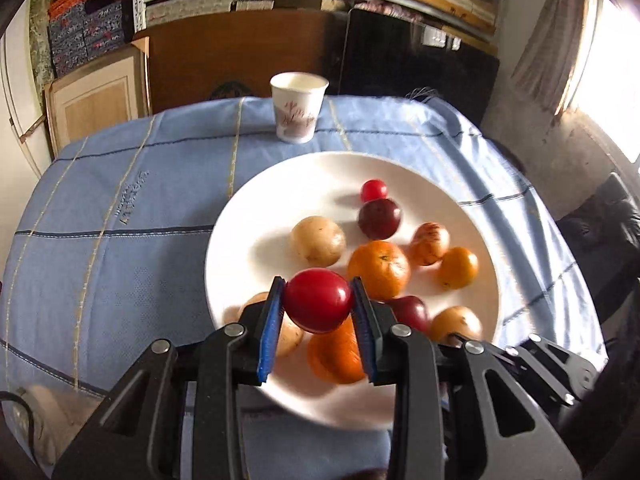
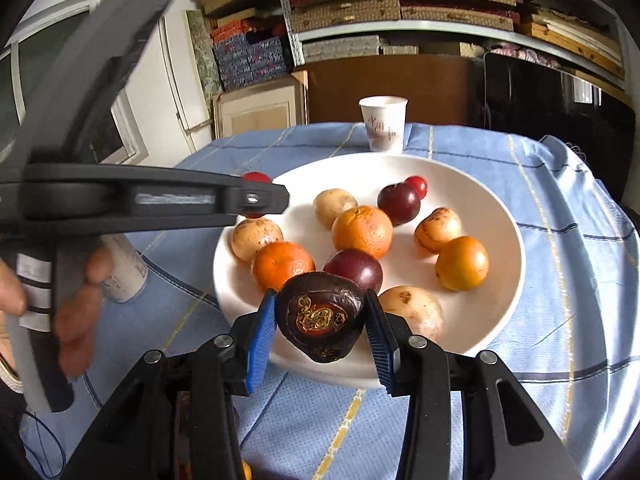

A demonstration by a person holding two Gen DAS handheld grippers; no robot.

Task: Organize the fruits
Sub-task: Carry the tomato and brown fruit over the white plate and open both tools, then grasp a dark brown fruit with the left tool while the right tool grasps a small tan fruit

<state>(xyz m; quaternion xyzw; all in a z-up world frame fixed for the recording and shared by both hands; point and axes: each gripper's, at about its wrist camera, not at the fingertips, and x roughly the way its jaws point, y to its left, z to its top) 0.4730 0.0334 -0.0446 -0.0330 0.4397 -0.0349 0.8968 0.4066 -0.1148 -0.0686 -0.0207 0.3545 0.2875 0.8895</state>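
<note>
Left wrist view: the left gripper [image 1: 318, 300] is seen low in the centre of the frame, its blue pads clamped on a red cherry tomato [image 1: 318, 299] that is held above the near edge of a white plate [image 1: 256, 208]. The plate is set on a blue checked tablecloth [image 1: 120, 208] and fills the middle and right of the frame. On it are seen a large orange [image 1: 378, 268], a smaller orange [image 1: 458, 267], a dark plum [image 1: 379, 218], a small red tomato [image 1: 374, 190] touching the plum from behind, and a pale tan fruit [image 1: 318, 239]; more fruit is partly hidden behind the fingers at the lower edge. A paper cup [image 1: 298, 107] stands upright beyond the plate, at upper centre. Right wrist view: the right gripper [image 2: 322, 326] is seen at lower centre, closed on a dark, wrinkled brown fruit [image 2: 322, 322] with a yellowish swirl on its face, held over the near rim of the same plate [image 2: 500, 216]. The left gripper [image 2: 256, 200] is seen entering from the left of the frame, a hand [image 2: 76, 300] wrapped round its grip at lower left, and a sliver of the red tomato [image 2: 256, 177] showing at its tip, beside the plate's left rim. The cup [image 2: 383, 124] is seen at upper centre, behind the plate.
</note>
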